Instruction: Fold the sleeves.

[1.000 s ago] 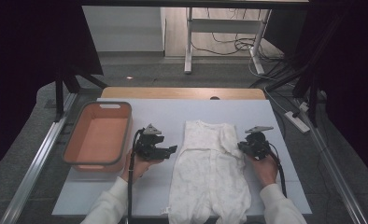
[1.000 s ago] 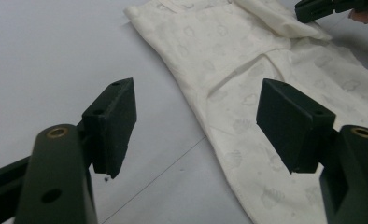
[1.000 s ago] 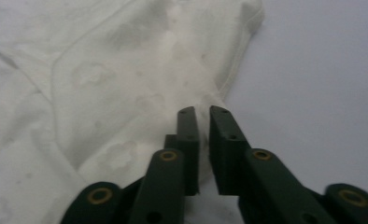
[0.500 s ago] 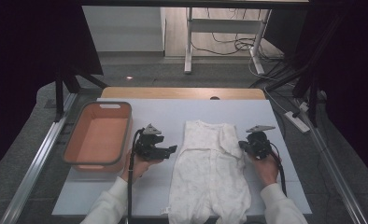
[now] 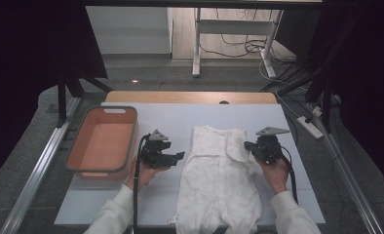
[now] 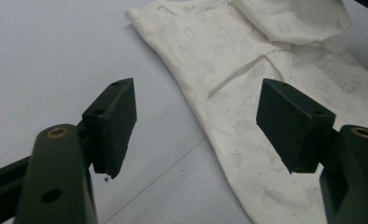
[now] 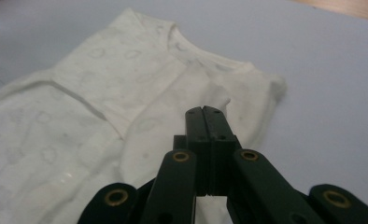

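Centrally on the pale grey table (image 5: 287,126) lies a soft, light, cream cotton baby romper (image 5: 219,180), best pinched at edges; right gripper (image 7: 204,116) clamps its folded sleeve, left gripper (image 6: 196,116) gapes empty.

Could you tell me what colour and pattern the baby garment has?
Cream baby garment with faint grey cloud-like prints, clearest in the left gripper view.
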Action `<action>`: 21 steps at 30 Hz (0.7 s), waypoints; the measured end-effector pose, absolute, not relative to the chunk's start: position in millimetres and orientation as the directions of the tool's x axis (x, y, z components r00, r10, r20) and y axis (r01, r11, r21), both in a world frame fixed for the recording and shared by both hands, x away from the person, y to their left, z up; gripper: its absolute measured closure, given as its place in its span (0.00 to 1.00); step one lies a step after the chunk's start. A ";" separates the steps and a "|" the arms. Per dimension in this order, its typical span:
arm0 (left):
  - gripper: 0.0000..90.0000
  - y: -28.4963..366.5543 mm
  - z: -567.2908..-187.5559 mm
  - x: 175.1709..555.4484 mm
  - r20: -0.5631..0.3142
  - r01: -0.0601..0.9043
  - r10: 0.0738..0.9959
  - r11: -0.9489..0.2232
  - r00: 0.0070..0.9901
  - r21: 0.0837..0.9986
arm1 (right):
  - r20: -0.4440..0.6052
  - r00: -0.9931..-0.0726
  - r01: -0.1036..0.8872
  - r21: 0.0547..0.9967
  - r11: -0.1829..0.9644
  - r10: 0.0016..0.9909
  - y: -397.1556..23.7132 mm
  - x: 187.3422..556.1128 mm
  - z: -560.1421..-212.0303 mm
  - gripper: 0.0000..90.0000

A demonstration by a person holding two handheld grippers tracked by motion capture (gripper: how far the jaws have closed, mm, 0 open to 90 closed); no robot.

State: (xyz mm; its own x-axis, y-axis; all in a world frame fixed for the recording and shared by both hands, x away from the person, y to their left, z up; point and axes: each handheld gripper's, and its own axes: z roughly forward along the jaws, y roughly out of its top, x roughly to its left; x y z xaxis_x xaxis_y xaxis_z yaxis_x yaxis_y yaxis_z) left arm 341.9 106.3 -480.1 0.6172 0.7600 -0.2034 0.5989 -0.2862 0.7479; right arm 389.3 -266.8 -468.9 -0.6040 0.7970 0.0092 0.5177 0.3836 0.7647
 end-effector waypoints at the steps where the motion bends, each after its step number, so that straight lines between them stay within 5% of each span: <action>1: 0.32 106.5 -480.1 342.0 -0.203 0.599 0.760 -0.286 0.617 0.748 | 0.010 -0.611 0.511 0.768 0.385 0.792 -264.7 388.4 -467.4 0.99; 21: 0.32 106.8 -480.2 342.1 -0.205 0.600 0.762 -0.282 0.615 0.749 | -0.011 -0.685 0.427 0.804 0.415 0.728 -237.0 382.6 -456.0 0.99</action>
State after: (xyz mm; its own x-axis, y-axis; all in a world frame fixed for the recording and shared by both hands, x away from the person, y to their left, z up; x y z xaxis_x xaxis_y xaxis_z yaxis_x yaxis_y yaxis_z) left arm 342.1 106.8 -480.2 0.6148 0.7615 -0.2051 0.5996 -0.2824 0.7488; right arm 382.6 -237.0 -456.0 -0.6853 0.7282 -0.0113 0.4272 0.4145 0.8035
